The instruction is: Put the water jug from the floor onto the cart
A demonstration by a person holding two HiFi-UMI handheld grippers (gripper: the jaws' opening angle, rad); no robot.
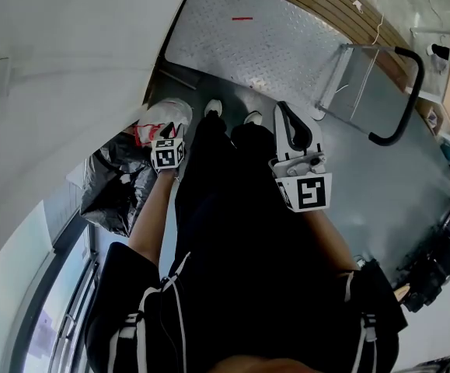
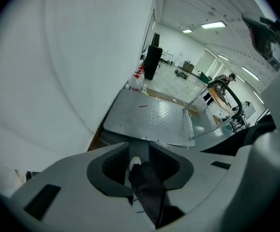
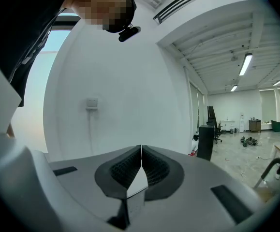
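A white wall fills the left side. At its foot a black garbage bag (image 1: 112, 189) slumps on the floor. Just right of the bag is a pale, rounded shape with a red patch, apparently the water jug (image 1: 172, 112). It sits on the floor near the wall, off the cart and partly hidden. The left gripper (image 2: 139, 149) points steeply down close to it. Its claw is spread with nothing gripped, and only a white shoe (image 2: 134, 162) and a dark trouser leg show through the gap, clear of the pads. Further right, past the person's shoes, the right gripper (image 3: 141, 150) is held nearly level, its claw closed tip to tip on nothing. Beyond stands the platform cart (image 1: 248, 45), with a diamond-plate deck and a black-gripped handle (image 1: 402, 92) at the far right.
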